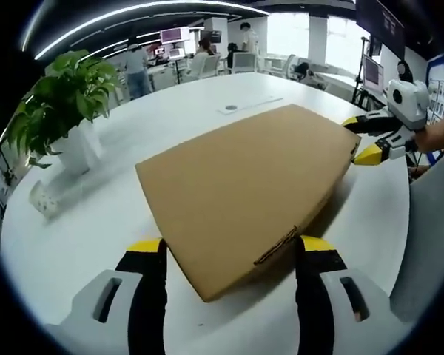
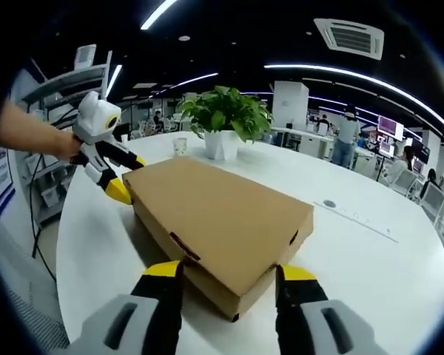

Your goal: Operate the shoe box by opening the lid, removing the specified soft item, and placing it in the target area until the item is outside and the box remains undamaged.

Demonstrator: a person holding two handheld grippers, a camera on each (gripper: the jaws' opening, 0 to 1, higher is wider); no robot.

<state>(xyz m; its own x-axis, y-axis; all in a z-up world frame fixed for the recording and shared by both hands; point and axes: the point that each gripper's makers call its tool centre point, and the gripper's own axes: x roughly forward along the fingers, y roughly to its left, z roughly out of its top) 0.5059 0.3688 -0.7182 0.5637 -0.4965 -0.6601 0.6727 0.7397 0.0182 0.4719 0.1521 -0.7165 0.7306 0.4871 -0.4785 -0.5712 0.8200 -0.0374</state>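
Tools spread wide at opposite ends of a closed cardboard shoe box (image 1: 244, 188) on the white tabletop (image 1: 81, 244).

Left tool (image 1: 229, 255) sat released, its yellow-tipped jaws straddling the near corner of the box, lid shut and flat between them. Right tool (image 2: 228, 279) was likewise unclenched, jaws either side of the opposite corner. From the left gripper view the right tool reached the far end of the box; from the right gripper view the left tool touched the far corner. Beyond stood a potted plant (image 2: 226, 118) and a paper cup (image 2: 180, 146), well apart from the box.
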